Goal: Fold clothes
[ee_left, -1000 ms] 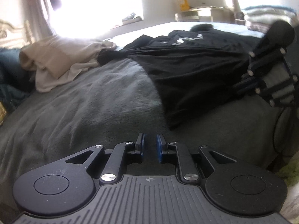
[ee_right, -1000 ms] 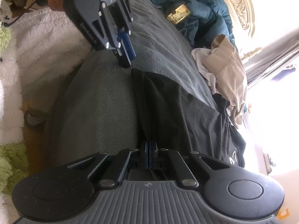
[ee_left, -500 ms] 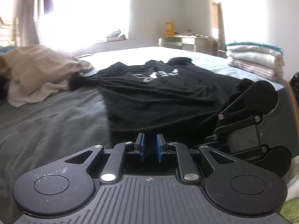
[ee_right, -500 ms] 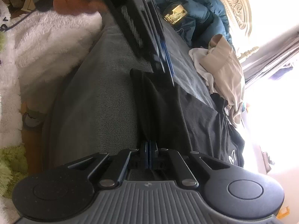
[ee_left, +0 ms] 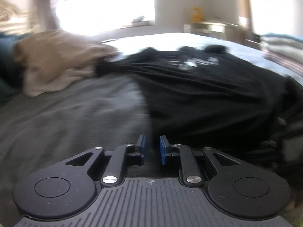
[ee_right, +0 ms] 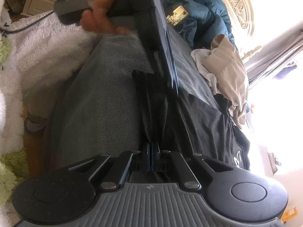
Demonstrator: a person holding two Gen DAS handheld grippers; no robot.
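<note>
We see a bed (ee_left: 62,117) under a grey blanket (ee_right: 106,98), and across its far half lies the black shirt (ee_left: 204,94), spread mostly flat with a pale print (ee_left: 193,62) facing up near its top end. Its near hem runs along the bed's edge, bunched into folds in the right wrist view (ee_right: 151,102). A heap of beige clothes (ee_left: 56,60) sits on the blanket just beside the shirt's far corner, touching it. Teal bedding (ee_right: 198,15) is piled by the ornate headboard (ee_right: 234,3), and a stack of folded towels (ee_left: 284,47) rests at the right edge of the left wrist view. Beside the bed lies a white shaggy rug (ee_right: 43,51). Our right gripper (ee_right: 151,157) has its fingers clenched on the shirt's hem, the black cloth pinched between the blue pads (ee_right: 146,157). Our left gripper (ee_left: 152,147) hovers at the hem's left end, where black cloth meets grey blanket; its fingers have just been spreading slightly and stand a little apart with nothing between them. In the right wrist view the left gripper (ee_right: 170,66) appears as a blurred dark bar over the hem, carried by a hand (ee_right: 98,15).
</note>
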